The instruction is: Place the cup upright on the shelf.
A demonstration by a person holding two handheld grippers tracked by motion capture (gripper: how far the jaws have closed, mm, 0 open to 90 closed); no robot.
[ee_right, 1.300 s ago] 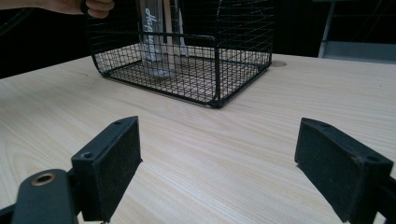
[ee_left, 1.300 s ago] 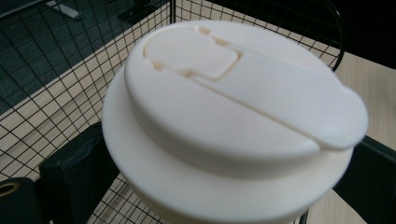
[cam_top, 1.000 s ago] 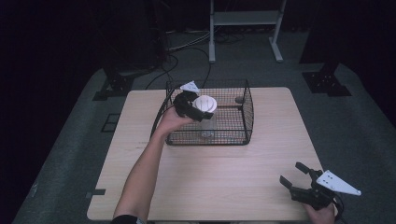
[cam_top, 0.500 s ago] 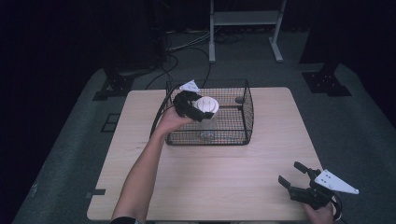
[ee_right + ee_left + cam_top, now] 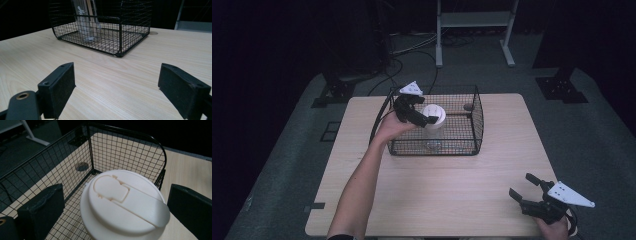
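counter (image 5: 447, 200): light wood | floor mat (image 5: 592, 135): grey, under counter | white metal stand (image 5: 474, 20): beyond counter's far edge | black cables (image 5: 412, 50): beside stand

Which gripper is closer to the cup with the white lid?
The left. The left gripper is over the wire basket, its open jaws on either side of the cup, which stands inside it. The right gripper is far off, near the table's front corner.
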